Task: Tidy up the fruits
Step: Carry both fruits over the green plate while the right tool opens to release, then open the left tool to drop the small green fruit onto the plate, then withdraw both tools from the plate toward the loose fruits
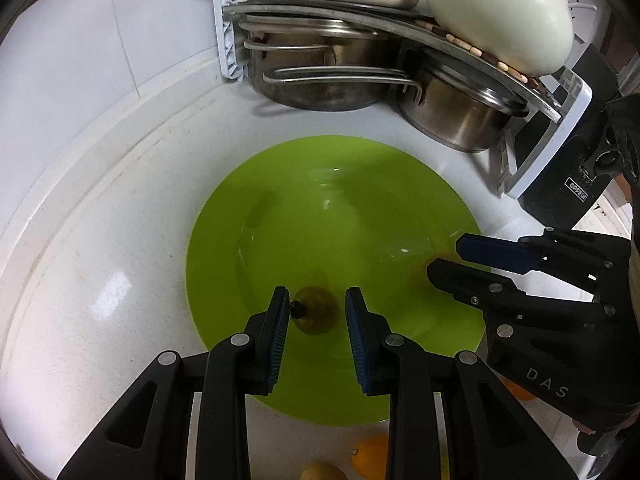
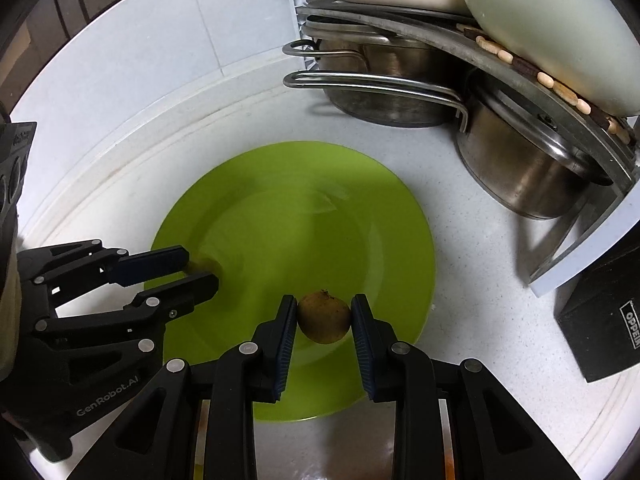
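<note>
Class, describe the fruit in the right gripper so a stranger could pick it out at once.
Find the green plate on the white counter, in front of the steel pots. Over its near rim, the right gripper pinches a small round brown fruit. Unlike the left gripper's fruit, it looks plain brown and matte, with no dark stem showing at its side.

Two small round brownish-green fruits over the lime-green plate (image 2: 392, 200). One fruit (image 2: 324, 316) is clamped between the right jaws near the plate's near rim. The other fruit (image 1: 316, 310), dark stem end facing left, sits between the left jaws. An orange fruit (image 1: 370, 456) lies on the bench below the plate.
</note>
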The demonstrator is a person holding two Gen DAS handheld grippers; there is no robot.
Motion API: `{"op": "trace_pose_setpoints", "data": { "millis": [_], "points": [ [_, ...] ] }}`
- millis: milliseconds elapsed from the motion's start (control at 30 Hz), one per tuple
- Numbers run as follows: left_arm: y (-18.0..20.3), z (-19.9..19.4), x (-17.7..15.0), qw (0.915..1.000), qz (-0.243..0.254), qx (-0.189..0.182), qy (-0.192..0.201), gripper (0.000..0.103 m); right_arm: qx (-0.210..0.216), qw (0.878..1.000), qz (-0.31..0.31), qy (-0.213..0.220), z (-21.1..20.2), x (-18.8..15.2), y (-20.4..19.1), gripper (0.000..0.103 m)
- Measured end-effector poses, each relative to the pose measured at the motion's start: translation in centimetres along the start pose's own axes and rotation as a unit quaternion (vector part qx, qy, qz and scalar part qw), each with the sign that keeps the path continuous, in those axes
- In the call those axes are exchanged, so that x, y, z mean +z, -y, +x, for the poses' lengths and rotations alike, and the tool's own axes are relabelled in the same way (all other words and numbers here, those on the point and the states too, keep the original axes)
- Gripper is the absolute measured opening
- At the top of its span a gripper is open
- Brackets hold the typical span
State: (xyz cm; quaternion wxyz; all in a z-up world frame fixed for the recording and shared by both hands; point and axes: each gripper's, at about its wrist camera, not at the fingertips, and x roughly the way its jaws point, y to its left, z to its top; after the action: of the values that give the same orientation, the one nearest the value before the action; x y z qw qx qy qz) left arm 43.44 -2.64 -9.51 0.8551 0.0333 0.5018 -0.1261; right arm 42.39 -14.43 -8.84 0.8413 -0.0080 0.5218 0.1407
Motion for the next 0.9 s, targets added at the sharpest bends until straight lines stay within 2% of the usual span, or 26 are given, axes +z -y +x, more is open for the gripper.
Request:
{"op": "trace_pose_setpoints", "data": {
  "millis": [233, 333, 433, 500, 600, 700, 833, 900],
  "points": [
    [0.2, -1.2, -0.3, 0.9999, 0.003, 0.003, 0.012, 0.034, -0.004, 1.0, -0.002, 0.011, -0.8, -0.2, 0.0, 0.031],
    [0.2, -2.4, -0.5, 0.9996, 0.001, 0.006, 0.027, 0.04, -0.003, 1.0, 0.0, 0.019, -1.8, -0.5, -0.1, 0.031],
    [0.3, -4.2, -0.8, 0.9987, 0.002, 0.008, 0.051, 0.052, -0.002, 0.999, 0.001, 0.032, -3.0, -0.8, -0.2, 0.031],
    [0.4, -5.7, -1.0, 0.9974, 0.005, 0.015, 0.071, 0.054, -0.006, 0.999, -0.002, 0.045, -4.1, -1.0, -0.4, 0.032],
    [0.5, -7.8, -1.4, 0.9949, 0.006, 0.021, 0.098, 0.062, -0.011, 0.998, -0.006, 0.067, -6.0, -1.4, -0.7, 0.04],
    [0.8, -10.1, -2.0, 0.9917, 0.011, 0.032, 0.124, 0.07, -0.014, 0.996, -0.006, 0.09, -8.3, -2.0, -0.9, 0.041],
    [1.5, -12.8, -3.0, 0.987, 0.02, 0.039, 0.155, 0.078, -0.028, 0.992, -0.003, 0.119, -11.1, -3.3, -1.0, 0.056],
    [1.7, -13.8, -3.5, 0.9852, 0.02, 0.038, 0.166, 0.081, -0.033, 0.99, -0.004, 0.134, -12.5, -4.1, -1.1, 0.059]
  ]
}}
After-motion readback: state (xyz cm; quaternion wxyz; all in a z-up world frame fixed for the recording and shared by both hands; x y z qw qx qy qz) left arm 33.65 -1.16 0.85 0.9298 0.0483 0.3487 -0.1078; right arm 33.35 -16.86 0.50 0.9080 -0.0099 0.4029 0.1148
